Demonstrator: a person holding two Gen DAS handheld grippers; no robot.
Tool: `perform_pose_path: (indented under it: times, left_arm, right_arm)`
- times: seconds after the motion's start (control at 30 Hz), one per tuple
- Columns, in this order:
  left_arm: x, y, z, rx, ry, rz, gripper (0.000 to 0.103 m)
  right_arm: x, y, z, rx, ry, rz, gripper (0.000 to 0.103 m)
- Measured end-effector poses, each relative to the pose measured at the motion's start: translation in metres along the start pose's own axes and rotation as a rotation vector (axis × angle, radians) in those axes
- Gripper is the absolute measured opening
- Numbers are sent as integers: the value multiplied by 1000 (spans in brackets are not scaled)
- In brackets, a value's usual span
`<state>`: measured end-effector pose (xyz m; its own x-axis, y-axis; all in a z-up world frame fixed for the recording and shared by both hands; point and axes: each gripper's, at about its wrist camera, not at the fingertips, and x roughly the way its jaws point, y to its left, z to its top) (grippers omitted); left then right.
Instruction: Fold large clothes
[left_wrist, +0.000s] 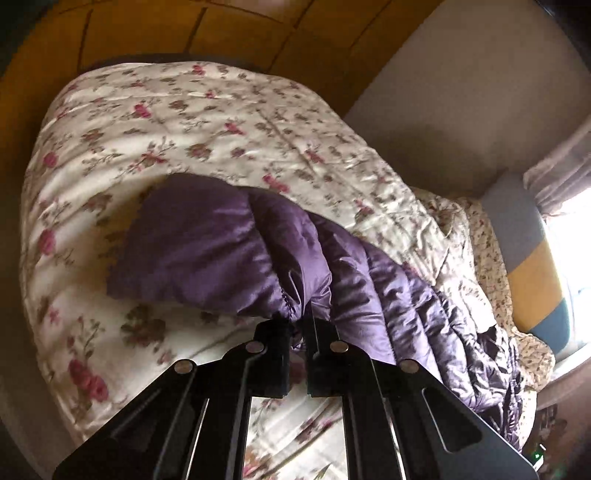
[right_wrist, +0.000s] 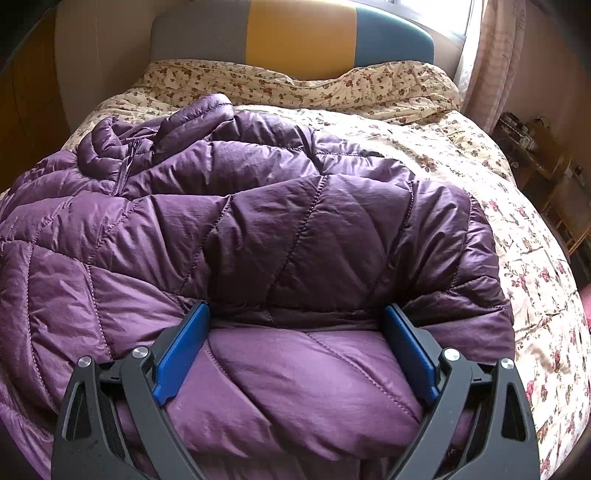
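Note:
A purple quilted puffer jacket (right_wrist: 277, 221) lies spread over the bed, with its collar and zip at the far left. My right gripper (right_wrist: 297, 310) rests on the jacket's near part, open wide. A puffed fold bulges between its blue pads (right_wrist: 183, 350). In the left wrist view a gathered edge of the jacket (left_wrist: 221, 240) is lifted off the quilt, and my left gripper (left_wrist: 297, 325) is shut on it. The fabric is pinched between the black fingers (left_wrist: 275, 343), and the rest of the jacket trails off to the right.
The bed is covered with a cream floral quilt (left_wrist: 184, 122). A grey, yellow and blue headboard (right_wrist: 295, 33) stands at the far end. A bright window with a curtain (right_wrist: 491, 55) and a cluttered wooden side table (right_wrist: 535, 147) are on the right. Wooden wardrobe doors (left_wrist: 229, 29) rise beyond the bed's foot.

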<state>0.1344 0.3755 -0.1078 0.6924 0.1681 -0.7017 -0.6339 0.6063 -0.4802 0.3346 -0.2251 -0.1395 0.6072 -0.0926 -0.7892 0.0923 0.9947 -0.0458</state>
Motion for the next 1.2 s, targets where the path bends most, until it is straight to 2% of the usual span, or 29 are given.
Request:
perform_pose_path:
  times: [0.13, 0.2, 0.33, 0.47, 0.63, 0.73, 0.93, 1.2]
  left_arm:
    - [-4, -13, 6, 19, -31, -54, 5]
    - [-9, -31, 6, 66, -37, -97, 5]
    - [-20, -78, -3, 176, -42, -192, 5]
    - [-19, -132, -16, 262, -14, -282, 5]
    - [-9, -202, -46, 361, 53, -402, 5]
    - [2, -253, -77, 441, 121, -485, 5]
    - [19, -327, -138, 568, 245, -602, 5]
    - [44, -389, -200, 662, 399, -720, 5]
  right_arm:
    - [1, 0, 0, 0, 0, 1, 93]
    - [1, 0, 0, 0, 0, 1, 93]
    - [1, -1, 0, 1, 0, 3, 93]
    - [1, -1, 0, 1, 0, 3, 93]
    - [1, -1, 0, 3, 0, 6, 94]
    - [2, -1, 1, 10, 1, 14, 94]
    - [3, -1, 1, 11, 2, 16, 94]
    - [3, -2, 1, 13, 1, 18, 94]
